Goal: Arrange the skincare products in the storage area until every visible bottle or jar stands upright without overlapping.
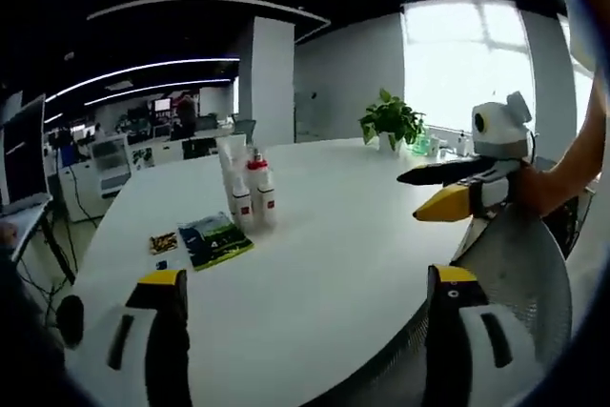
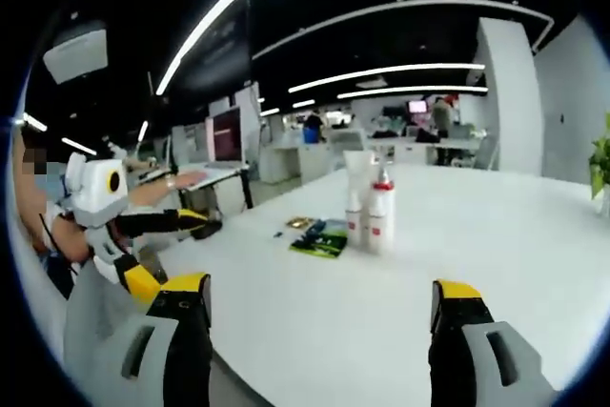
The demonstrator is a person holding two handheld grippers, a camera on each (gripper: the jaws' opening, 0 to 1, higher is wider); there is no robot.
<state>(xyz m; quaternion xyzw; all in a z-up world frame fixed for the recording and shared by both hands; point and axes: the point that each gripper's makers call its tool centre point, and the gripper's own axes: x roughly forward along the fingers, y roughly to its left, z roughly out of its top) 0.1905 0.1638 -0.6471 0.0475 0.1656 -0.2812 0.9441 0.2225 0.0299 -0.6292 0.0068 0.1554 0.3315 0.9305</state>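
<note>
A cluster of skincare products stands upright near the far left of the white table (image 1: 353,235): a tall white tube (image 1: 232,161) and two white bottles with red caps (image 1: 260,188), close together. In the right gripper view the same tube (image 2: 356,175) and red-capped bottles (image 2: 380,212) stand mid-table. My left gripper (image 1: 310,307) is open above the table's near edge, well short of them. My right gripper (image 2: 319,307) is open too, also far from them. Each gripper shows in the other's view: the right gripper (image 1: 410,195) and the left gripper (image 2: 176,254), both holding nothing.
A flat green packet (image 1: 214,238) and a small packet (image 1: 163,242) lie beside the bottles. A potted plant (image 1: 391,121) stands at the table's far side. A grey mesh chair (image 1: 515,264) sits at the near edge. Desks and monitors (image 2: 227,135) fill the office behind.
</note>
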